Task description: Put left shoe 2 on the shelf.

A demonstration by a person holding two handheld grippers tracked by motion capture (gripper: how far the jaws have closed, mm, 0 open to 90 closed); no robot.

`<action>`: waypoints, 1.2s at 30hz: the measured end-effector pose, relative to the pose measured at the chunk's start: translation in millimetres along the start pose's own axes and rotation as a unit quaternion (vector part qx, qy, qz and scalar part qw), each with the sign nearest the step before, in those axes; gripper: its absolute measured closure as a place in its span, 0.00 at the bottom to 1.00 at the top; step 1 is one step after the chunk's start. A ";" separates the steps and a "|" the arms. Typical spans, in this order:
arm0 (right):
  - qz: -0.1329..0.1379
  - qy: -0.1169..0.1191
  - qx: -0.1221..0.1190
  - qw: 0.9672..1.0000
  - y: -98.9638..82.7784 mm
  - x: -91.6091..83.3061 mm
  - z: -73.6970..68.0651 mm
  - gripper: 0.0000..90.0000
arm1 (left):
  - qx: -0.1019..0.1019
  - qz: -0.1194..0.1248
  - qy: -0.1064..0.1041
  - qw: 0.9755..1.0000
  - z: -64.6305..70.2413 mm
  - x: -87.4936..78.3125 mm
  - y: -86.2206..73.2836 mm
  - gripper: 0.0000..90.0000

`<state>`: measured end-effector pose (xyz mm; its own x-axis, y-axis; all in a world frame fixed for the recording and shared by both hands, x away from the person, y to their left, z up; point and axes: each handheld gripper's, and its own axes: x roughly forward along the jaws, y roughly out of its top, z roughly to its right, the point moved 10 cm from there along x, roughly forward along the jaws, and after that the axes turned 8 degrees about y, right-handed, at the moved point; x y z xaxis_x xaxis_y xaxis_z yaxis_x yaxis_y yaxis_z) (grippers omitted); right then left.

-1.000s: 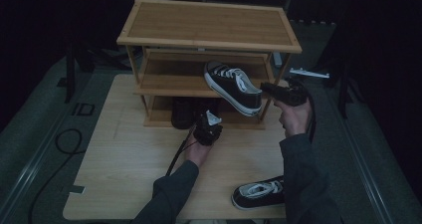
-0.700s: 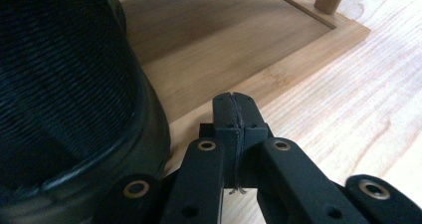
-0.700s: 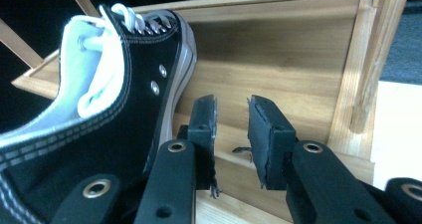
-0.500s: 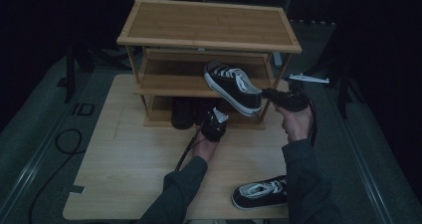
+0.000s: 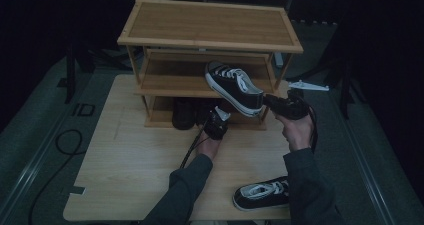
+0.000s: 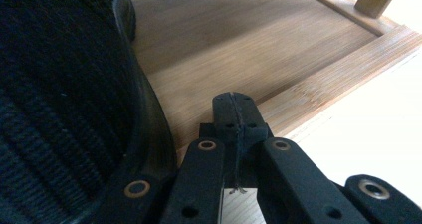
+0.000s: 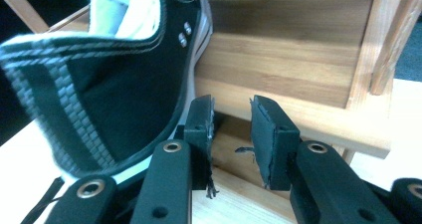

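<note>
The sneaker point(image 5: 235, 87) sits just right of centre in the high view, black with white laces and a white sole, tilted with its toe up toward the rack's middle shelf point(image 5: 165, 85) and its heel hanging past the shelf's front edge. In the right gripper view the same sneaker point(image 7: 104, 84) fills the upper left, heel toward the camera, its sole edge just beside the left jaw.

The right gripper point(image 5: 274, 103) is at the sneaker's heel in the high view, right of centre. Its jaws have just been opening; the right gripper view shows them point(image 7: 231, 134) spread with a bare gap between the pads, nothing pinched.

The left gripper point(image 5: 216, 124) is lower, at the centre of the high view, in front of the bottom shelf point(image 5: 160, 117). In the left gripper view its jaws point(image 6: 234, 109) are pressed together on nothing, over the shelf's front rail, with a dark shoe point(image 6: 64, 99) filling the left of that frame.

The rack point(image 5: 210, 25) stands on a pale board point(image 5: 125, 170). A second sneaker point(image 5: 261, 195) lies on the board at lower right, beside the person's right sleeve point(image 5: 310, 190).
</note>
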<state>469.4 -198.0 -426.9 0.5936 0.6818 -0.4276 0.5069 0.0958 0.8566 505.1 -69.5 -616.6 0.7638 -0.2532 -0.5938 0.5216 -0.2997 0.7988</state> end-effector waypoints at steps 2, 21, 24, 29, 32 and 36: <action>0.001 -0.002 -0.004 1.000 -2.0 -2.4 -1.2 0.78 | 0.001 0.002 0.003 1.000 0.5 0.9 0.7 1.00; -0.010 0.015 -0.025 1.000 -21.4 -23.5 -15.1 0.80 | -0.011 -0.019 0.033 0.999 -4.0 15.9 6.7 1.00; -0.010 0.016 -0.032 0.999 -23.6 -27.1 -20.3 0.87 | -0.011 -0.019 0.033 0.999 -4.0 16.1 6.7 1.00; -0.009 0.018 -0.047 0.999 -25.2 -29.5 -26.6 0.99 | -0.012 -0.020 0.032 0.999 -4.1 16.1 6.5 1.00; -0.011 0.022 -0.055 0.998 -26.1 -28.6 -31.4 1.00 | -0.014 -0.021 0.031 0.999 -4.2 16.1 6.4 1.00; -0.013 0.023 -0.063 0.998 -27.0 -26.5 -34.9 1.00 | -0.015 -0.022 0.031 0.999 -4.2 16.0 6.2 1.00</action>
<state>418.2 -193.4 -428.6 0.5499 0.7108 -0.4386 0.4374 0.2023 0.8762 522.2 -71.5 -620.8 0.7617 -0.1824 -0.6217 0.5657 -0.2806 0.7754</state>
